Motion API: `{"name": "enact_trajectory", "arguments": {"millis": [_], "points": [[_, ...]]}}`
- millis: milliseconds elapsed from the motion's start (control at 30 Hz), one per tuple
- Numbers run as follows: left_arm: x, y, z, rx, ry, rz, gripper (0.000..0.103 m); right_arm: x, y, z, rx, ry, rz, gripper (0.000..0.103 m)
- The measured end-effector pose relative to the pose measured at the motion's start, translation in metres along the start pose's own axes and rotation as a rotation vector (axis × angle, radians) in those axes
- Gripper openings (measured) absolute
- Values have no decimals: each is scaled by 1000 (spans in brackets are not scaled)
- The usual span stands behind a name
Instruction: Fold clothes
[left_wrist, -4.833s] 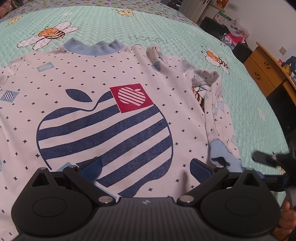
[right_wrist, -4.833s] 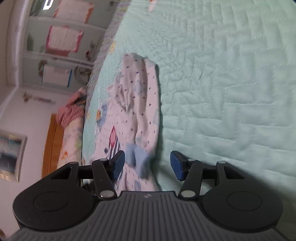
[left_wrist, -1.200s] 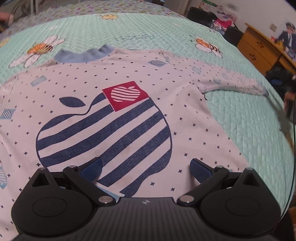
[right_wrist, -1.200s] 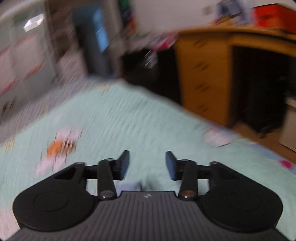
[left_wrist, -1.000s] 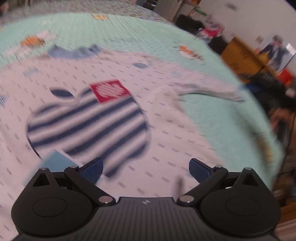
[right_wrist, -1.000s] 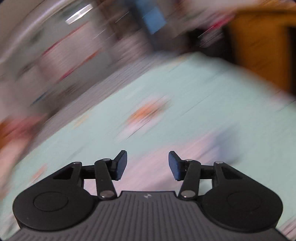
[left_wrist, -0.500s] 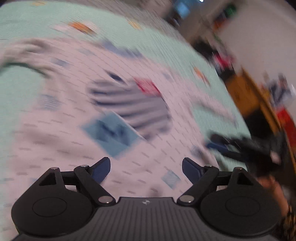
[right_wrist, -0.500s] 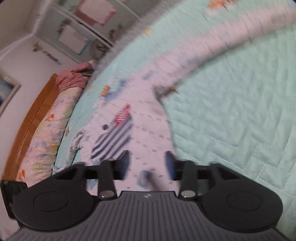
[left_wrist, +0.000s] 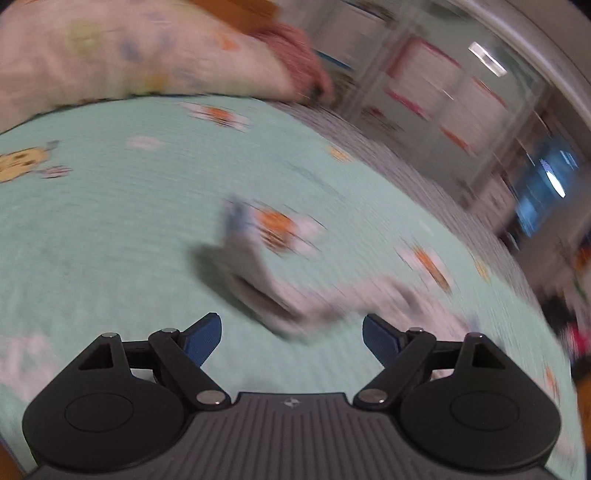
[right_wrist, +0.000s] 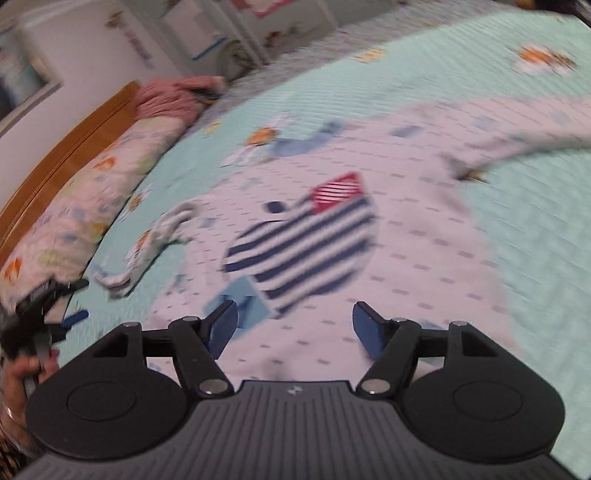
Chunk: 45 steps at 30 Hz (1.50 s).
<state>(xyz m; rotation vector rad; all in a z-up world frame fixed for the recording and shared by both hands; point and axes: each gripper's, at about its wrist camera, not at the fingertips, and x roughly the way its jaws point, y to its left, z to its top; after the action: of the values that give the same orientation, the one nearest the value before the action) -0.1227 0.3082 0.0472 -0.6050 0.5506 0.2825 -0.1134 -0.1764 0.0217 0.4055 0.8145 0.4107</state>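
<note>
A white dotted shirt with a navy striped apple print and a pale blue collar lies face up on the mint quilt. Its right sleeve stretches straight out; its left sleeve lies crumpled. My right gripper hangs open above the shirt's lower part, holding nothing. My left gripper is open over the quilt just short of the blurred, bunched left sleeve. In the right wrist view the left gripper shows at the far left, held by a hand.
The mint quilt with bee and flower prints covers the bed. A patterned pillow and a pink cloth lie by the wooden headboard. Cabinets stand beyond the bed's far side.
Both grippers have swung fast. The left one turned from the shirt's chest to the crumpled left sleeve. The right one let the straightened right sleeve go and now faces the shirt body.
</note>
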Motion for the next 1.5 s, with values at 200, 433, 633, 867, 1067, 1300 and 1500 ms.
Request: {"name": "enact_trajectory", "arguments": {"millis": [200,433,633,867,1067,1300,1500], "points": [[30,12,32,-71,39,77,86,42,62,5,-217,25,70,71],[41,12,34,-250,36,199,85,76,127,11,-405,93,148,71],[25,27,30,-405,-70,239,83,117,219,41,-650,89,186,71],[5,58,32,-482,-178,173,85,200,326,35,-881,158,238,70],[25,84,37,-485,-136,46,85,265,356,29,-901,292,217,32],[46,98,38,-476,-73,-132,85,273,317,54,-576,345,333,9],[68,85,35,-405,35,-307,86,249,255,90,-337,308,417,9]]}}
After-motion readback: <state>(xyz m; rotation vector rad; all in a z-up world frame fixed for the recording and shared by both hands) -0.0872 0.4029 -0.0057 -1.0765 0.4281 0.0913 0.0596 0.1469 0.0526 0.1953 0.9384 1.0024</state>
